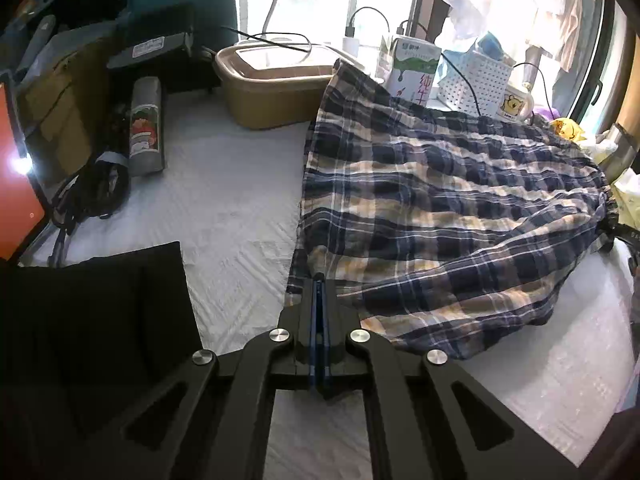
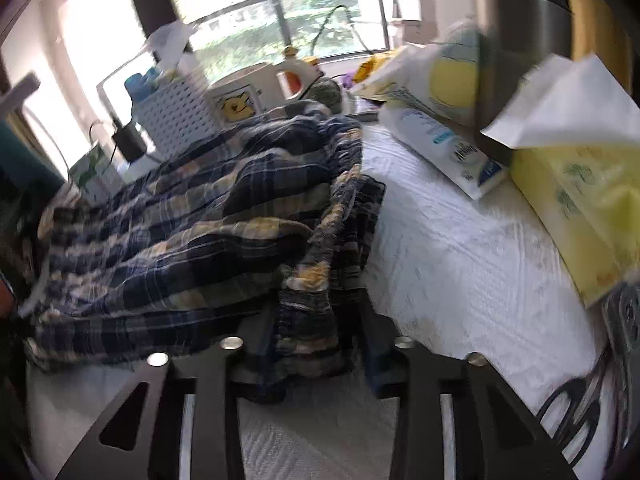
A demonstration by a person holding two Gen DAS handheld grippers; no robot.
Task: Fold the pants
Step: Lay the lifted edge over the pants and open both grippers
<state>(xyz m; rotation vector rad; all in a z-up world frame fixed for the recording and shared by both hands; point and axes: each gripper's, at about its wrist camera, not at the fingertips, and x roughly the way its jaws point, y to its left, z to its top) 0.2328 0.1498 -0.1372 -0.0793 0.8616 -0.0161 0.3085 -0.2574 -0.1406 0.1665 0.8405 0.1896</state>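
Note:
Blue, tan and white plaid pants (image 1: 448, 216) lie in a loose heap on the white bed cover (image 1: 224, 208). My left gripper (image 1: 319, 280) is shut on the pants' near left edge, the fabric pinched between its fingers. In the right wrist view the pants (image 2: 192, 216) fill the left half, and their gathered waistband end hangs between the fingers of my right gripper (image 2: 316, 300). The right fingers stand well apart with the bunched cloth between them. The view is blurred by motion.
Left view: a tan lidded box (image 1: 276, 88), a milk carton (image 1: 412, 68), a white perforated basket (image 1: 476, 76), a grey tube (image 1: 146, 128), black straps (image 1: 92, 192) and a black cloth (image 1: 100, 300). Right view: a yellow tissue box (image 2: 580, 208) and wipes pack (image 2: 444, 148).

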